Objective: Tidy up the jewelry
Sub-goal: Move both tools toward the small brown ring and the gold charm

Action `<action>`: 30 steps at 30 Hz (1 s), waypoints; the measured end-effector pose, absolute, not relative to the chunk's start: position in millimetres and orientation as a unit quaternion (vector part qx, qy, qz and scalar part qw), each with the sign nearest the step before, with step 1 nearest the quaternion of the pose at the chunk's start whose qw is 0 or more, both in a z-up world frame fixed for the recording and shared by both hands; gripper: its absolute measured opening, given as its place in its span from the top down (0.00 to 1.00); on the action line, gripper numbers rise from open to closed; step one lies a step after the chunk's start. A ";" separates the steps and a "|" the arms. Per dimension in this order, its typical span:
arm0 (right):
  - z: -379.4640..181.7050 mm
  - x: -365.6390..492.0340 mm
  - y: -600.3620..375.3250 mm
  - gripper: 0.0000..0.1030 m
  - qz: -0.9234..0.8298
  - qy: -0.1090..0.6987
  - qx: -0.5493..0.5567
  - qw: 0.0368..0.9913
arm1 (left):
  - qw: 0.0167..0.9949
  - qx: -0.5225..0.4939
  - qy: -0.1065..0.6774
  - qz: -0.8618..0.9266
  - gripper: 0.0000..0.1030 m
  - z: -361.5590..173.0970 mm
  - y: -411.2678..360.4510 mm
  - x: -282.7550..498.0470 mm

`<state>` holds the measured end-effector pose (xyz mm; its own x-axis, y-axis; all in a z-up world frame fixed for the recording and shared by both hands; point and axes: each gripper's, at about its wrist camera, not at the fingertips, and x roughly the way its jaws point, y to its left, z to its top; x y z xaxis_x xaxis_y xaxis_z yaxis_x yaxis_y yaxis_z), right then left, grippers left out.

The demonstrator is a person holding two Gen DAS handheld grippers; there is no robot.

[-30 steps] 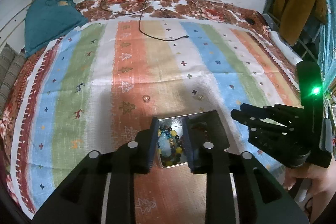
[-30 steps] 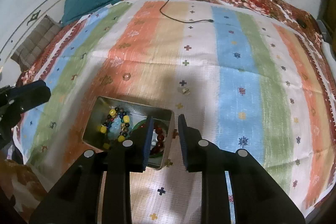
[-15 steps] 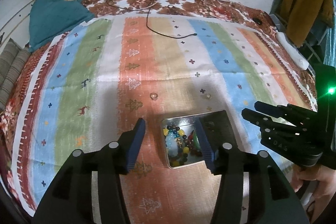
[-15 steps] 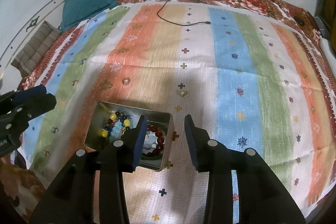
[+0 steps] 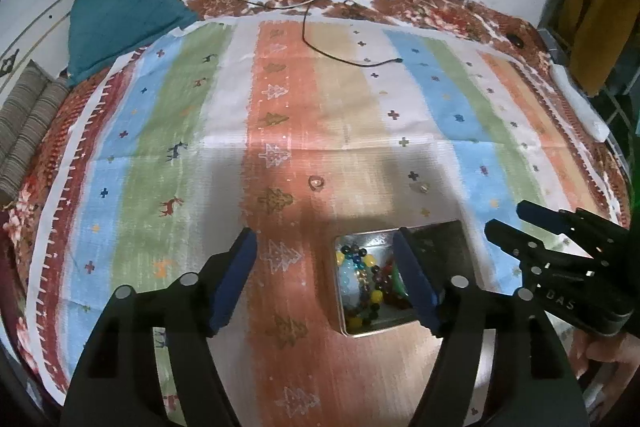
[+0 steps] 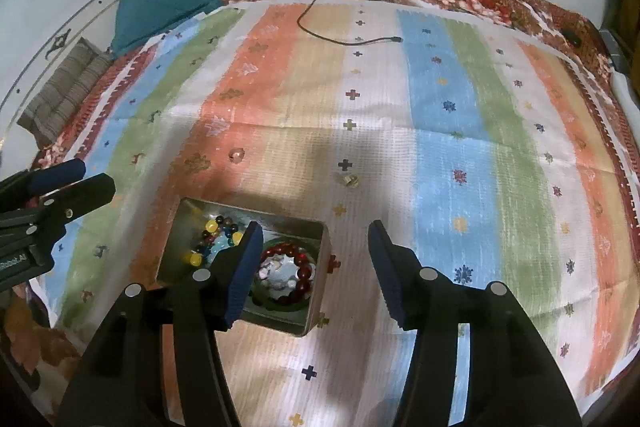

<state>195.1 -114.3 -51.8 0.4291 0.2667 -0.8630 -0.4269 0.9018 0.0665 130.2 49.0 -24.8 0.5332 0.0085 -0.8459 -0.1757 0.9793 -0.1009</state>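
A: Status of the left tongs [image 5: 324, 267]?
B: Spread wide, gripping nothing, held above the striped cloth [image 5: 192, 115]. The right pad overlaps the tin [image 5: 344, 323] in view.

A: Tin contents?
B: Bead bracelets: a multicoloured strand [image 6: 212, 239] on the left side, a dark red one [image 6: 300, 267] on the right side over a green bangle [image 6: 260, 291].

A: Loose items?
B: Two small rings on the cloth beyond the tin, well apart: one [image 6: 237, 155] on the orange stripe, one [image 6: 351, 179] on the white stripe.

A: Right tongs [image 6: 316, 267]?
B: Also wide open, empty. Left pad overlaps the tin in view; right pad is over bare cloth.
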 end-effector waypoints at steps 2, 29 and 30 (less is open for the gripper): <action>-52.6 199.1 -113.1 0.46 0.203 0.496 -0.081 0.841 | 0.869 -0.079 0.486 0.057 0.30 -27.6 47.7 135.9; -80.9 239.3 -99.3 0.29 0.179 0.525 -0.101 0.826 | 0.839 -0.079 0.533 0.076 0.21 -66.6 63.4 189.6; -82.7 241.8 -98.5 0.29 0.179 0.528 -0.099 0.824 | 0.838 -0.080 0.535 0.078 0.21 -67.9 64.7 191.4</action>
